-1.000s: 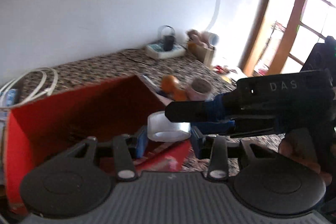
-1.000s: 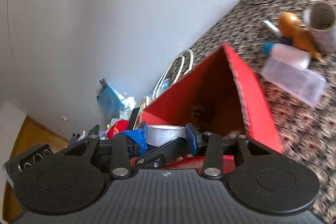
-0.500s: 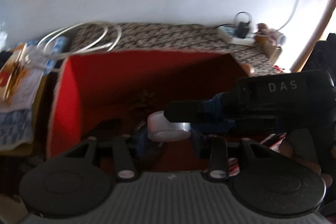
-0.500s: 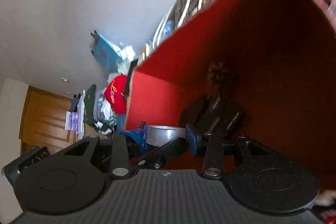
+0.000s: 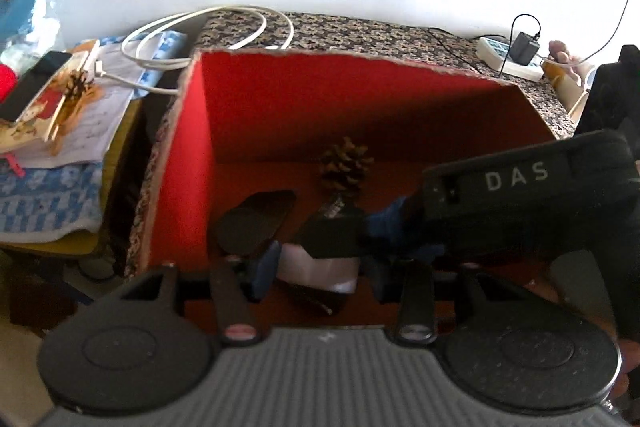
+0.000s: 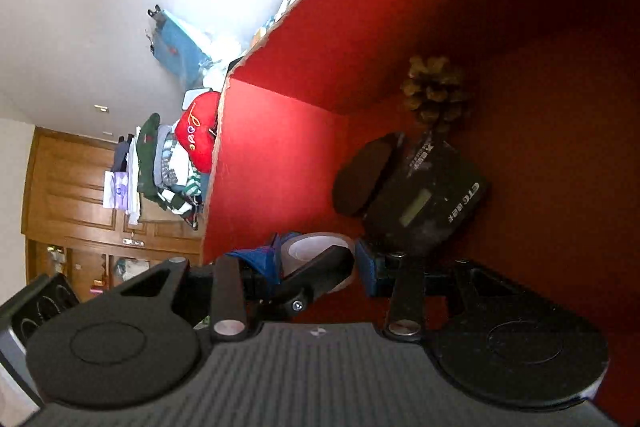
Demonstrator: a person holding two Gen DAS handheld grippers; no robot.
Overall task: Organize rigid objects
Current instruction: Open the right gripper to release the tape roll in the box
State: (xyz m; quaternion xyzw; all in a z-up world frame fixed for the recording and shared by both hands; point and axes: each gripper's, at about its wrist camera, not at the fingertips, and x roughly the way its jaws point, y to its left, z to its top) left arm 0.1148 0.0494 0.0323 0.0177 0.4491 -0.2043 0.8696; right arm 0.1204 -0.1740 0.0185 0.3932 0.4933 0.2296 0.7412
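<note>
Both tongs, left (image 5: 320,267) and right (image 6: 320,263), clamp one tape roll (image 5: 316,269) inside the red box (image 5: 184,155)

Red-lined box (image 5: 360,115), brown pine cone (image 5: 345,163), floral black-and-white tablecloth (image 5: 360,31), white cable (image 5: 208,23).
</note>
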